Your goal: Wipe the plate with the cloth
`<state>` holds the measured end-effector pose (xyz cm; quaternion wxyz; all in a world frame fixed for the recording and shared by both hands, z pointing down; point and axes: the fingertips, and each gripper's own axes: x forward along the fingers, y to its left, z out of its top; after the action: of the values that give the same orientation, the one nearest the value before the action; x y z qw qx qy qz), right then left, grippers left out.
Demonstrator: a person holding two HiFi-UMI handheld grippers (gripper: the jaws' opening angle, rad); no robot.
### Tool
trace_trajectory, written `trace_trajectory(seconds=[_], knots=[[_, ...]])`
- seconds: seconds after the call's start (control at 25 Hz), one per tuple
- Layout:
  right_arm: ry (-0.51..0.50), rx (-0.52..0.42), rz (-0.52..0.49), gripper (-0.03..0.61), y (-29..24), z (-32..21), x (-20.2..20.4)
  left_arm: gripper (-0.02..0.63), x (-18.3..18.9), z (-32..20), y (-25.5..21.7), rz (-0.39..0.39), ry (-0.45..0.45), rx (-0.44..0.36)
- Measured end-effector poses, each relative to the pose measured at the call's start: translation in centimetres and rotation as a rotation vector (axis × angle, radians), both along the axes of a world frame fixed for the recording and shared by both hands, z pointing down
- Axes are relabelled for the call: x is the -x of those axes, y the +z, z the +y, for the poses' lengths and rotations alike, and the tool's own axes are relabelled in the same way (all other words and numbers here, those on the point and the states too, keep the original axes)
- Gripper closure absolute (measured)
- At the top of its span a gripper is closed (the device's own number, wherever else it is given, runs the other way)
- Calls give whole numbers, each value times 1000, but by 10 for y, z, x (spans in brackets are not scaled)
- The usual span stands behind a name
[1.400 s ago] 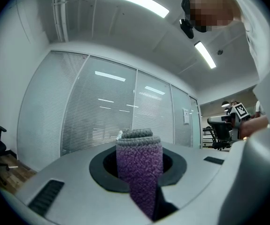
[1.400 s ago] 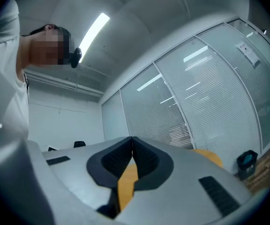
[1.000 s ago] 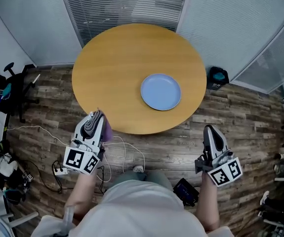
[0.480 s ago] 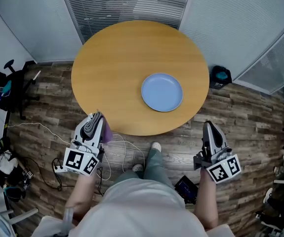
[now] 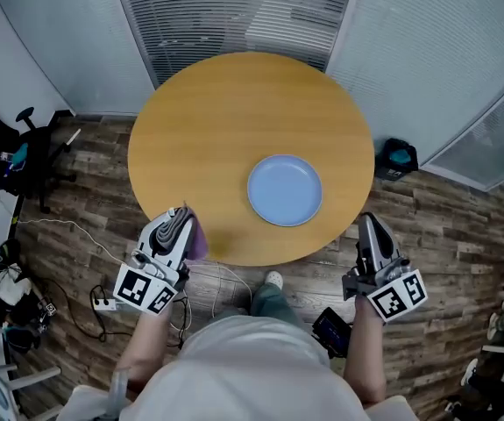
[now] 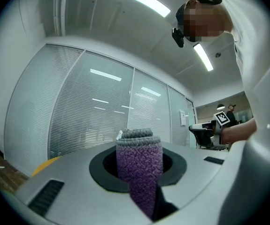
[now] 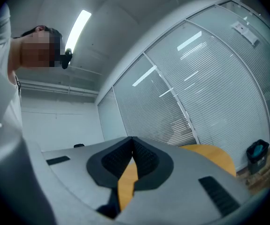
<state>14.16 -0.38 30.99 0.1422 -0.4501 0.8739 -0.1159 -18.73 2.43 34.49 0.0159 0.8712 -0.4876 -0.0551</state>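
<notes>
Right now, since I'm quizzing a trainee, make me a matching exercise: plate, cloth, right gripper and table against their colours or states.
1 plate
2 cloth
3 right gripper
4 table

A shut, empty
B round, yellow-brown
C light blue, on the table
D purple, clamped in the left gripper

Pairs: 1-C; 2-D; 3-A; 4-B

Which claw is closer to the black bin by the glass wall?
Right. In the head view the right claw sits just below the bin; the left claw is far to its left, beyond the plate.
</notes>
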Motion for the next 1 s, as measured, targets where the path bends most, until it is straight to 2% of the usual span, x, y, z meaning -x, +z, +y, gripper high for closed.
trace_trajectory(seconds=[0.2, 0.4, 0.52, 0.6, 0.8, 0.92, 1.0], knots=[[-68, -11, -14, 558, -4, -36, -9, 538, -18, -35, 1, -7, -26, 12], [-223, -26, -155, 558, -13, -63, -25, 538, -38, -66, 10, -12, -65, 34], [-280, -32, -209, 557, -17, -80, -36, 538, -45, -81, 13, -9, -99, 40], [-291, -36, -197, 557, -16, -92, -43, 538, -48, -90, 14, -6, -121, 40], [-319, -1, -52, 558, 2, -113, -49, 538, -67, -109, 14, -5, -133, 37], [-326, 45, -61, 558, 13, -123, -49, 538, -74, -115, 16, -13, -126, 47], [-271, 37, -66, 558, 15, -129, -51, 538, -73, -118, 19, -15, -122, 56]])
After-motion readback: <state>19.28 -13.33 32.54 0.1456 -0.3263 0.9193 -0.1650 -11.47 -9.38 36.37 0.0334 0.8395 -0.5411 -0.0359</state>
